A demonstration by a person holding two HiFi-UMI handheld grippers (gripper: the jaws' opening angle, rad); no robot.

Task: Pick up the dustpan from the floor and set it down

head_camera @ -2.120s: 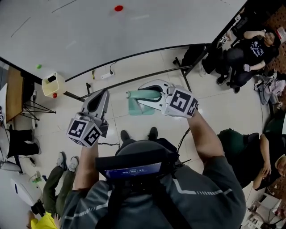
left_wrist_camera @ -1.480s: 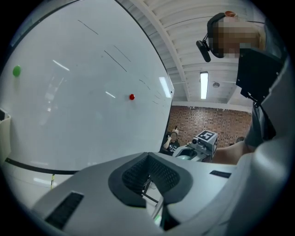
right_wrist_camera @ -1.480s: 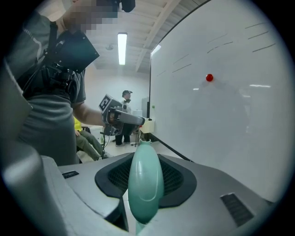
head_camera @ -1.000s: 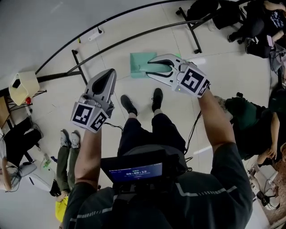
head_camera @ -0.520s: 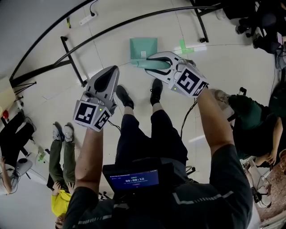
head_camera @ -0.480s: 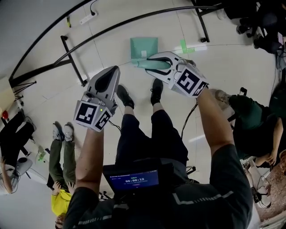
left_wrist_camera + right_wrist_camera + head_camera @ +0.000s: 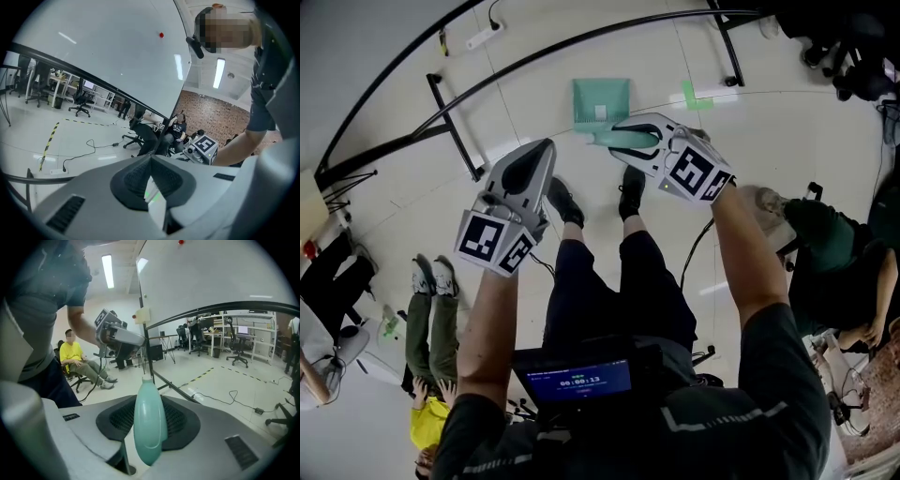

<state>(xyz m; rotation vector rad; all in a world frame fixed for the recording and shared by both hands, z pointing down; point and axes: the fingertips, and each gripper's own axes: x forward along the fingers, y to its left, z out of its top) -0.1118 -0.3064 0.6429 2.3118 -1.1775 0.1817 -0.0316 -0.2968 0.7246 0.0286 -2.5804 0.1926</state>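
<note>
Head view, left to right.

- Far left: a seated person in a yellow top (image 7: 425,424) is sitting with grey shoes (image 7: 433,277) on the pale tiled floor (image 7: 384,225).
- Left gripper (image 7: 543,150): it is hovering above the floor, pointing away from the wearer, just left of the wearer's left shoe (image 7: 565,202). In the left gripper view, the left gripper (image 7: 151,160) is showing its jaws pressed together with nothing between the dark pads.
- Black metal frame (image 7: 450,112): it is running across the floor beyond the left gripper, with a white power strip (image 7: 478,39) lying behind it.
- Dustpan (image 7: 601,99): the teal pan is sitting out in front of the wearer's feet, between the two grippers and closer to the right one. Its handle is running back toward the right gripper. Whether the pan is resting on the floor cannot be told.
- Right gripper (image 7: 619,140): it is pinching the dustpan's handle. The right gripper view is confirming this, as the teal handle of the dustpan (image 7: 149,423) is standing between the pads of the right gripper (image 7: 149,401), with both pads closing on it.
- Right of the pan: a green tape mark (image 7: 695,94) is lying on the floor, apart from the dustpan.
</note>
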